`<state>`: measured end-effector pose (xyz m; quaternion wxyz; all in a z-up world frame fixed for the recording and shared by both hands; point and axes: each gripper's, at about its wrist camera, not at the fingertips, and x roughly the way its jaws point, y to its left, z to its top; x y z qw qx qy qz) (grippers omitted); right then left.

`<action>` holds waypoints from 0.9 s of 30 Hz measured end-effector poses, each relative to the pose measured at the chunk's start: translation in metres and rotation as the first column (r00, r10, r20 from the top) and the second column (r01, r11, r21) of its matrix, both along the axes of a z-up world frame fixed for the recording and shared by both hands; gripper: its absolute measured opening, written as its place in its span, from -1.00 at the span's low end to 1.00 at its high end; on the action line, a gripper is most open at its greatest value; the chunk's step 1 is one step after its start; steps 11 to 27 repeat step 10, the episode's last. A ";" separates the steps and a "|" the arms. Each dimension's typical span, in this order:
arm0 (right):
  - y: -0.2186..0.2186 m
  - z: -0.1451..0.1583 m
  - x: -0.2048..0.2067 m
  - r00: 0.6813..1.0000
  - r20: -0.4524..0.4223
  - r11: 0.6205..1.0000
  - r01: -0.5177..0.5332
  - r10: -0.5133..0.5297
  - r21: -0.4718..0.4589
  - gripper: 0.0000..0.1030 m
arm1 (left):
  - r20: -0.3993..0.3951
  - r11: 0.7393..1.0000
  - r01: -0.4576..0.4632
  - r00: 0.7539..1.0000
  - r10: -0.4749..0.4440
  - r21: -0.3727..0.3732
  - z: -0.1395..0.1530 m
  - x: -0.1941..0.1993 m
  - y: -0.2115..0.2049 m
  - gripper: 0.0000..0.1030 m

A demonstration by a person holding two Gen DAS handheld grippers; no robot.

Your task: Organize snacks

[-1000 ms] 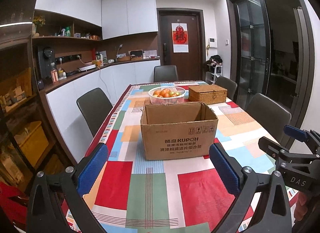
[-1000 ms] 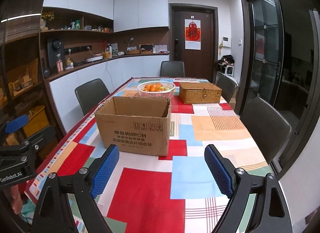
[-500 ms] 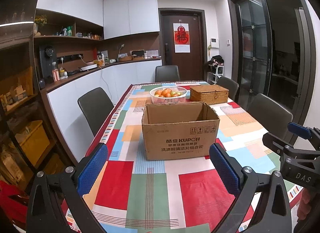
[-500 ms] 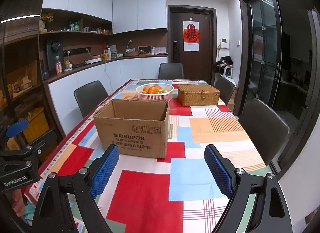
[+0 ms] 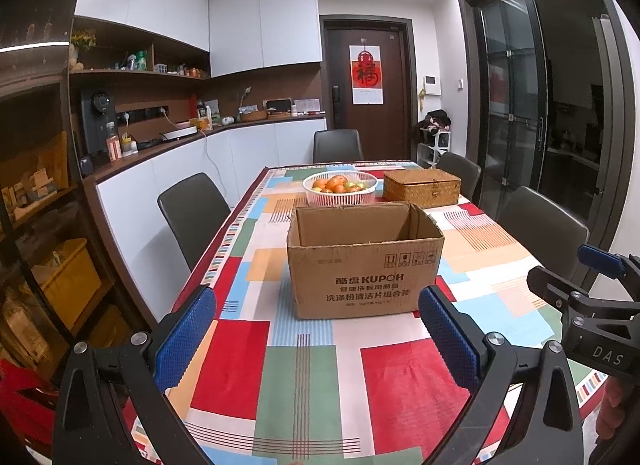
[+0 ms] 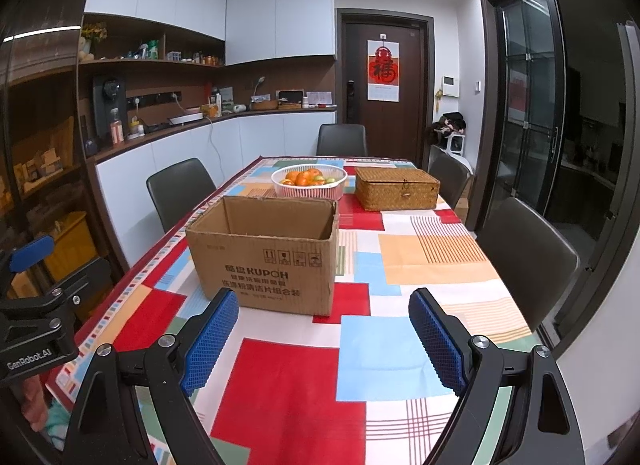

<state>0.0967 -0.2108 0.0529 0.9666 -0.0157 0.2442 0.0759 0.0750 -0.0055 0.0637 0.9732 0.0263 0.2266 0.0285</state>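
Tongs (image 5: 318, 339) short of cardboard box (image 5: 362, 265)

The surface (image 5: 304, 381) wears a patchwork cloth. An open cardboard box (image 5: 360, 277) sits mid-surface; a white fruit basket (image 5: 340, 193) at its twelve o'clock, a wicker box (image 5: 420, 189) at one o'clock.
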 end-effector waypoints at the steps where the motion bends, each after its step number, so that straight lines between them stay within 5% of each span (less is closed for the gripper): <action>1: 0.000 0.000 0.001 1.000 -0.002 1.000 0.000 0.000 0.001 0.70 | 0.000 1.000 0.001 1.000 -0.001 -0.001 0.000 0.001 0.000 1.00; 27: -0.001 -0.002 0.006 1.000 -0.007 1.000 0.000 0.000 -0.007 0.70 | -0.009 1.000 -0.002 1.000 0.002 -0.008 -0.002 0.004 0.001 1.00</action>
